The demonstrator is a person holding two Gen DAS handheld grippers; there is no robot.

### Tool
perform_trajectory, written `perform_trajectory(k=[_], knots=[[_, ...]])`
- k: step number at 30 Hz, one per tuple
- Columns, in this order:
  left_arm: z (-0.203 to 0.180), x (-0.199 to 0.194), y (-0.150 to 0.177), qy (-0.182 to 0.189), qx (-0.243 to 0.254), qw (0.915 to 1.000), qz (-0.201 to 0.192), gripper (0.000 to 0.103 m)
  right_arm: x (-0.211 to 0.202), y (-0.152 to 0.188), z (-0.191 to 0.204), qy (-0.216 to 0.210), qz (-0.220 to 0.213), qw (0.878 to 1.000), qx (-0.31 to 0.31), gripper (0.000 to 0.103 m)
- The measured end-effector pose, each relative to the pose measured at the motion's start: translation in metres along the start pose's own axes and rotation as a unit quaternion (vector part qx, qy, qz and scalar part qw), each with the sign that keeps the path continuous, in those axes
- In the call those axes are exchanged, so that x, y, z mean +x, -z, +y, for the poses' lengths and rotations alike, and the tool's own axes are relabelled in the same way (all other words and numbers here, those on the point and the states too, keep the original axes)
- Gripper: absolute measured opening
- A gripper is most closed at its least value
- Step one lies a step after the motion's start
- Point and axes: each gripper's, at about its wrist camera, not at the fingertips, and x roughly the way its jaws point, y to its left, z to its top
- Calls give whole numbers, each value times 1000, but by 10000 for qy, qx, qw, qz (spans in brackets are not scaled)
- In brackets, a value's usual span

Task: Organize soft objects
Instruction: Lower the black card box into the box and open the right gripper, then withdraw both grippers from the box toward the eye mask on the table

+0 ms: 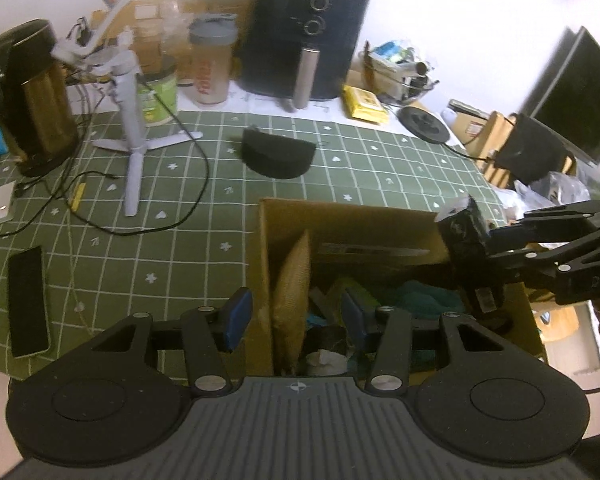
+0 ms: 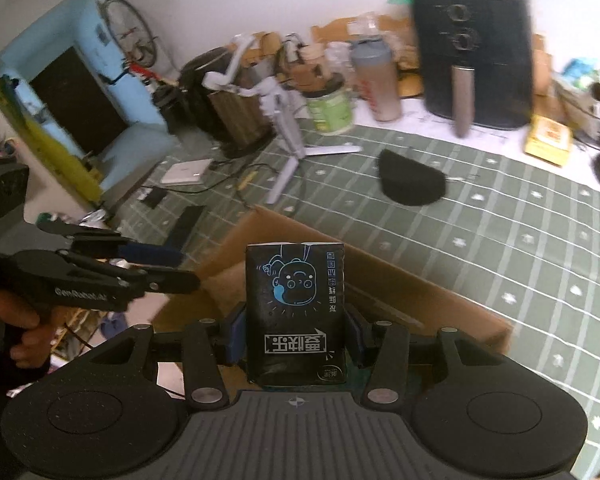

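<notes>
Tabletop under a green checked cloth, cluttered along the back. One open brown cardboard box sits at the near edge, already holding a jumble of soft things, teal cloth and crumpled white paper among them; too tangled to count. One black half-round foam pad lies alone on the cloth, well apart from the box, apparently not yet put away. One black soft tissue pack with a blue cartoon face is clamped between the pads of the right hand-held gripper, poised above the box. Left hand-held gripper has its blue pads apart, nothing between them, pointing down over the box edge. Judged: sorting well underway; the pack and the foam pad are left. Two grippers, one box.
</notes>
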Motion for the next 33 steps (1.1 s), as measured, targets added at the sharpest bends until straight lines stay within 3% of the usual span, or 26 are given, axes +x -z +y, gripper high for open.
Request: perform_trajectory(k=[1, 3, 6, 12, 20, 33], knots=[[2, -1, 0, -25, -30, 10000, -1, 48, 3, -2, 2, -70, -11, 10000, -6, 53], [4, -3, 1, -67, -78, 9999, -5, 48, 8, -5, 5, -120, -9, 9999, -47, 68], [6, -5, 0, -110, -113, 9999, -40, 48, 9, -5, 6, -9, -26, 9999, -119, 79], [3, -3, -7, -104, -63, 9999, -63, 48, -3, 1, -6, 180, -122, 9998, -47, 94], [-9, 7, -23, -27, 228, 9997, -96, 48, -26, 13, -28, 751, -258, 9967, 137, 97], [-20, 17, -41, 42, 566, 9984, -78, 48, -47, 20, -62, 1179, -484, 9907, 484, 97]])
